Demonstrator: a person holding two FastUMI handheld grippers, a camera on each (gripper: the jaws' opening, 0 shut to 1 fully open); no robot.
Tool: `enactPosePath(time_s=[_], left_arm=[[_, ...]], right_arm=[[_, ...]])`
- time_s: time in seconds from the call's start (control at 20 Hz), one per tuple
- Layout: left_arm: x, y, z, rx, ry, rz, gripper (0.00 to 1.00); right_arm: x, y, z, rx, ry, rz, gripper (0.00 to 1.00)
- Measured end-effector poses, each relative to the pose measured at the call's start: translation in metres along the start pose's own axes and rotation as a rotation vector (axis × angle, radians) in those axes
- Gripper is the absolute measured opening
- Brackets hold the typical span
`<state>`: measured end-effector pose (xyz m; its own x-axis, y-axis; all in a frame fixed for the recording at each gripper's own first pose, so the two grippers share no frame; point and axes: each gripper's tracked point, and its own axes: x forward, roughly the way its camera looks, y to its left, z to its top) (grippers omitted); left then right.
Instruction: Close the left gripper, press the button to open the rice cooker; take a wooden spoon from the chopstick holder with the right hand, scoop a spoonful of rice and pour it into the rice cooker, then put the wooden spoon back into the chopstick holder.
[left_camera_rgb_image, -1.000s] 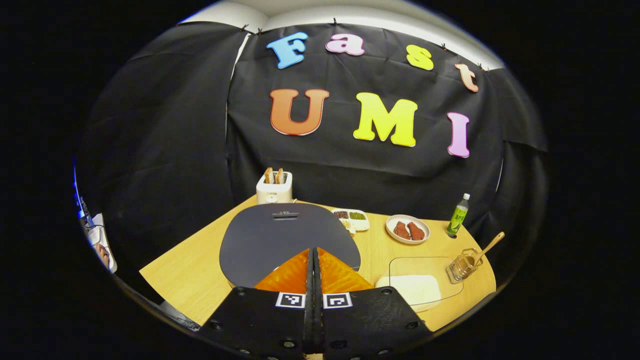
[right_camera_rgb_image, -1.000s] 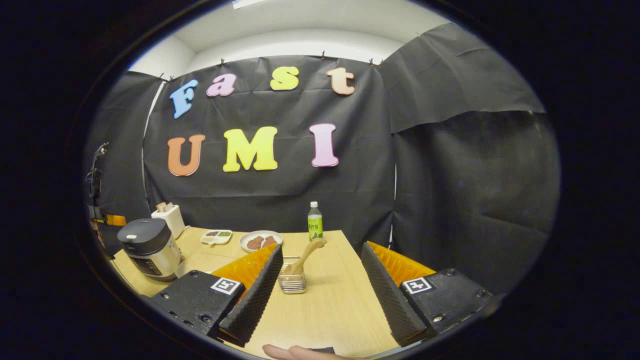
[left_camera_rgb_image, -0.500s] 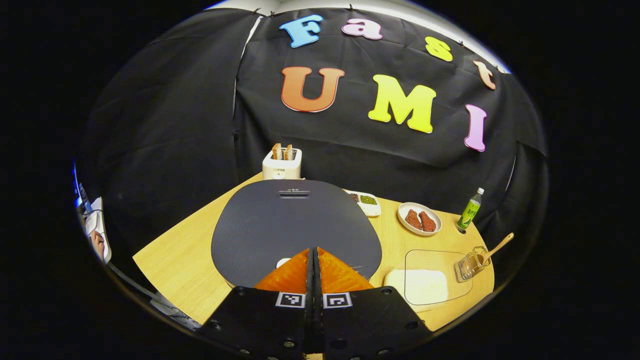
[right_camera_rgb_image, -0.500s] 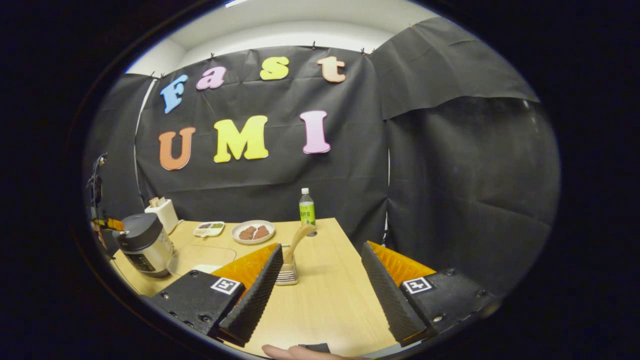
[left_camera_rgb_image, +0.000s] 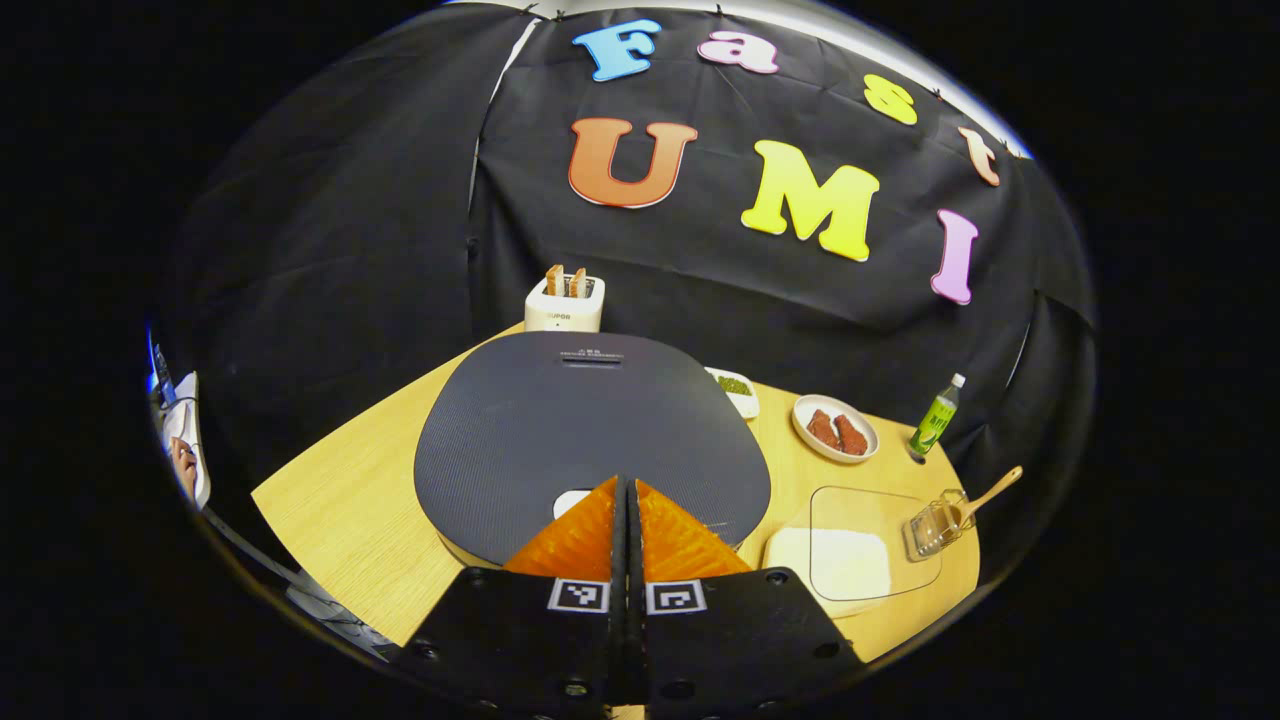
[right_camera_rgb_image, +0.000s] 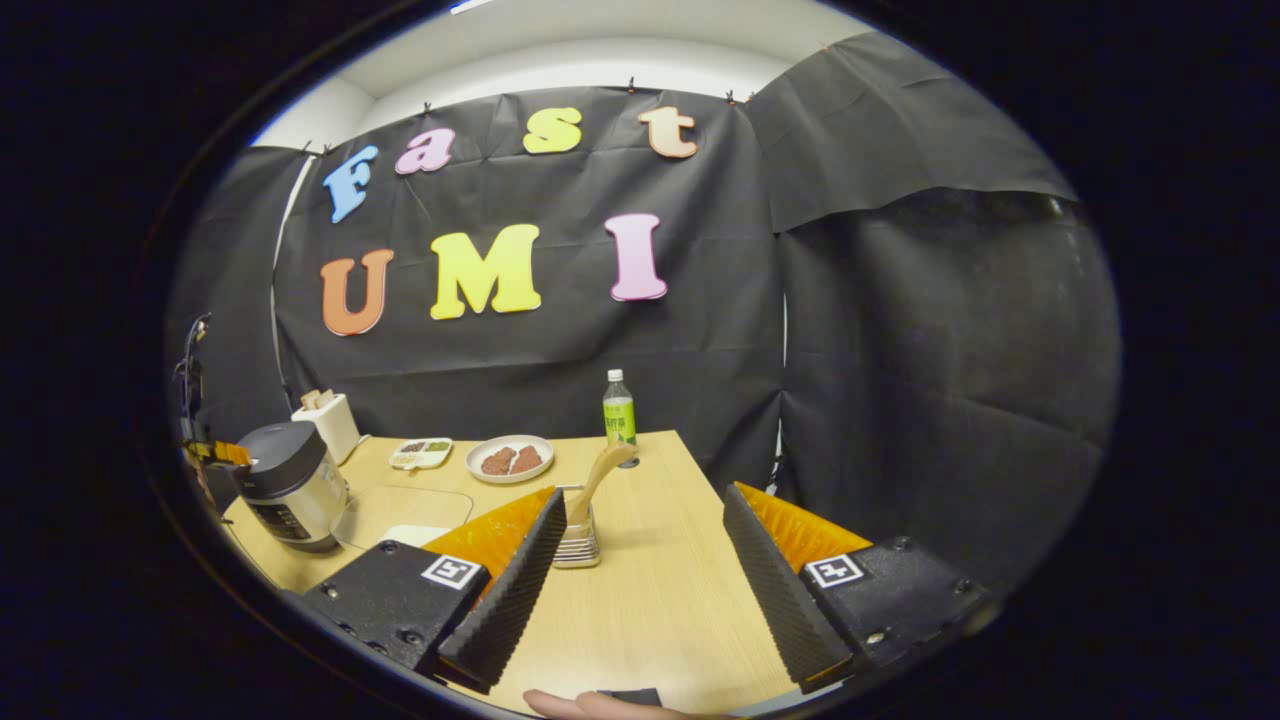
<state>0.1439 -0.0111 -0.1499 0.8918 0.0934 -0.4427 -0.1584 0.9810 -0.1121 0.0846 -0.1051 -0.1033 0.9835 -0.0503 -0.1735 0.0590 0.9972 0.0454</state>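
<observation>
Left gripper, closed, hovers at the cooker lid's near edge. Right gripper gapes over bare table, spoon just left.

Black cloth hangs in creased panels as the booth's wall, clipped along its top edge, with another sheet draped over the right side. Above it runs a white wall and ceiling, evenly lit. A light wood-grain counter stands against the cloth, its far edge touching it.
</observation>
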Motion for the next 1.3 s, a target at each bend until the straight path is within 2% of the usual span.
enactPosePath(time_s=[0.2,0.4,0.5,0.6,0.65,0.75,0.85,0.9,0.95,1.0,1.05,1.1,1.15,1.2,1.25,1.3], left_arm=[[-0.003,0.000,0.004,-0.010,-0.004,-0.006,0.00],[-0.004,0.000,0.009,-0.009,-0.012,-0.011,0.00],[-0.010,-0.001,0.018,-0.035,-0.021,-0.027,0.00],[-0.035,-0.011,0.043,-0.082,-0.105,-0.085,0.01],[-0.052,-0.011,0.065,-0.088,-0.176,-0.096,0.24],[-0.075,0.003,0.093,-0.064,-0.284,-0.059,0.70],[-0.099,0.006,0.096,-0.049,-0.303,-0.046,0.73],[-0.112,0.005,0.102,-0.048,-0.319,-0.059,0.90],[-0.123,0.006,0.108,-0.043,-0.334,-0.063,1.00],[-0.134,0.009,0.112,-0.038,-0.355,-0.061,0.90],[-0.142,0.010,0.117,-0.033,-0.376,-0.060,0.92],[-0.153,0.009,0.120,-0.029,-0.388,-0.068,1.00],[-0.163,0.007,0.122,-0.028,-0.401,-0.077,1.00],[-0.173,0.006,0.128,-0.032,-0.424,-0.076,0.92],[-0.183,0.005,0.131,-0.022,-0.444,-0.081,1.00],[-0.191,0.003,0.134,-0.011,-0.463,-0.085,0.92]], right_arm=[[0.001,0.025,0.005,-0.032,0.014,0.031,1.00],[-0.017,0.051,0.013,-0.073,-0.012,0.072,1.00],[-0.029,0.059,0.016,-0.104,-0.030,0.083,1.00],[-0.039,0.059,0.018,-0.124,-0.044,0.081,1.00],[-0.044,0.059,0.019,-0.130,-0.050,0.079,1.00],[-0.054,0.056,0.022,-0.138,-0.063,0.073,1.00],[-0.061,0.054,0.027,-0.139,-0.076,0.065,1.00],[-0.063,0.052,0.028,-0.137,-0.081,0.064,1.00],[-0.066,0.052,0.029,-0.135,-0.090,0.064,1.00],[-0.067,0.052,0.031,-0.134,-0.099,0.066,1.00],[-0.067,0.051,0.031,-0.133,-0.105,0.067,1.00],[-0.065,0.050,0.030,-0.130,-0.108,0.066,1.00],[-0.062,0.048,0.029,-0.123,-0.107,0.065,1.00],[-0.059,0.047,0.027,-0.114,-0.106,0.065,1.00],[-0.054,0.045,0.025,-0.105,-0.101,0.063,1.00],[-0.048,0.043,0.022,-0.098,-0.096,0.064,1.00]])
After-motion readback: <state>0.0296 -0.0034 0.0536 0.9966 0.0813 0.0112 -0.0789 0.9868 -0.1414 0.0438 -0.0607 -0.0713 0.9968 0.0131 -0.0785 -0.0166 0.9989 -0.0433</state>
